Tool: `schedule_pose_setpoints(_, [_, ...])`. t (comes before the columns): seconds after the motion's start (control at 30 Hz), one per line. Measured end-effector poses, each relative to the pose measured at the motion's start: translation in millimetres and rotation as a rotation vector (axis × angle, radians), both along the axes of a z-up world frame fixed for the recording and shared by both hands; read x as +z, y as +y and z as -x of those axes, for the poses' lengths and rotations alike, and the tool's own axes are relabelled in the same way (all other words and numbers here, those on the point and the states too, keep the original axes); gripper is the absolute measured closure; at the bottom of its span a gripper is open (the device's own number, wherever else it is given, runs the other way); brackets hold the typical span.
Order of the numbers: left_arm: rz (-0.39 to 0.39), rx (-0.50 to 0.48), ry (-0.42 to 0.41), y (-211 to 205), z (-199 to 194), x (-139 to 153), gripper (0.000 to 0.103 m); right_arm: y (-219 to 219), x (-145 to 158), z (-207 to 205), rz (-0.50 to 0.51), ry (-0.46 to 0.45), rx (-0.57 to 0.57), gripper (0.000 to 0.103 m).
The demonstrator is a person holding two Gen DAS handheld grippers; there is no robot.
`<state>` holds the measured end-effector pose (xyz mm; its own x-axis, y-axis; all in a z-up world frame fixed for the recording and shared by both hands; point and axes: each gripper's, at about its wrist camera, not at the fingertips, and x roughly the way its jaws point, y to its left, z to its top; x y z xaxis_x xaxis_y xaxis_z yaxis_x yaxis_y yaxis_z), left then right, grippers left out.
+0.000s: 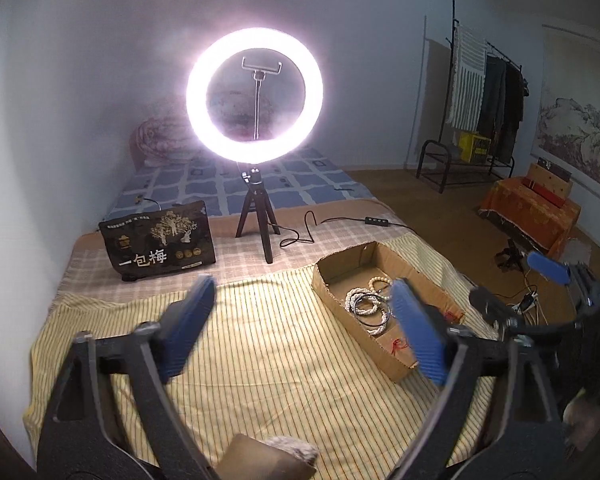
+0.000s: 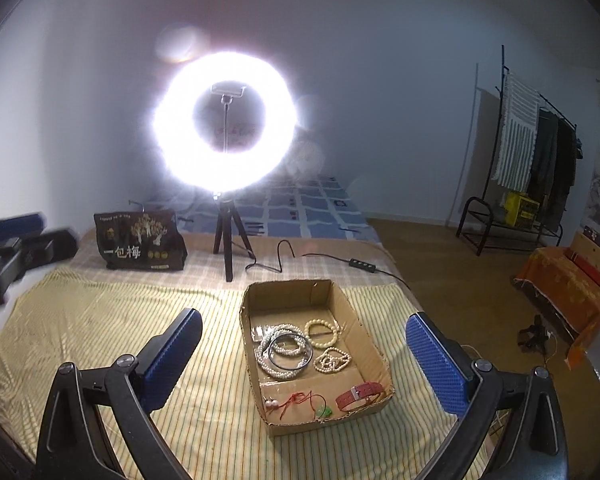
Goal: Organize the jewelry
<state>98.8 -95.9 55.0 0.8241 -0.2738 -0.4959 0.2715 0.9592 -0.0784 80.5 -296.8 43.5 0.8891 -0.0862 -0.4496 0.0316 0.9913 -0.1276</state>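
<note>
A shallow cardboard box (image 2: 342, 300) lies on the yellow striped bedspread (image 2: 120, 320). It holds white pearl strands (image 2: 276, 364), a cream bead bracelet (image 2: 321, 333), a small pearl bracelet (image 2: 333, 360), a red strap (image 2: 359, 394) and a red cord with a green bead (image 2: 300, 400). My right gripper (image 2: 304, 340) is open and empty, above the box. My left gripper (image 1: 304, 316) is open and empty, above the bedspread, left of the box (image 1: 340, 276). The pearls (image 1: 366, 304) show past its right finger. The right gripper's fingers (image 1: 548, 270) appear at the right edge.
A lit ring light on a small tripod (image 2: 225, 128) stands behind the box, its cable and controller (image 2: 362, 265) beside it. A black printed bag (image 2: 138, 246) stands at back left. A clothes rack (image 2: 532, 168) and an orange-draped stand (image 2: 568, 280) are on the floor at right.
</note>
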Motion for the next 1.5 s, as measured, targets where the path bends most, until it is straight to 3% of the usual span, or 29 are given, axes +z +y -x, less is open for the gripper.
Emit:
schedule_pose_setpoints(0.23, [-0.042,0.010,-0.057,-4,28,-5,0.000,-6,1,7,-0.005,-0.035,-0.035,0.000])
schedule_pose_setpoints(0.57, [-0.049,-0.015,-0.072,-12,45,-18,0.000,-8,2,8,-0.008,-0.066,-0.060,0.000])
schedule_pose_setpoints(1.0, [-0.114,-0.036,-0.081,-25,51,-26,0.000,-12,-1,4,-0.006,-0.067,-0.075,0.000])
schedule_pose_setpoints(1.5, [-0.117,-0.045,-0.080,-26,51,-26,0.000,-12,-4,1,0.001,-0.059,-0.078,0.000])
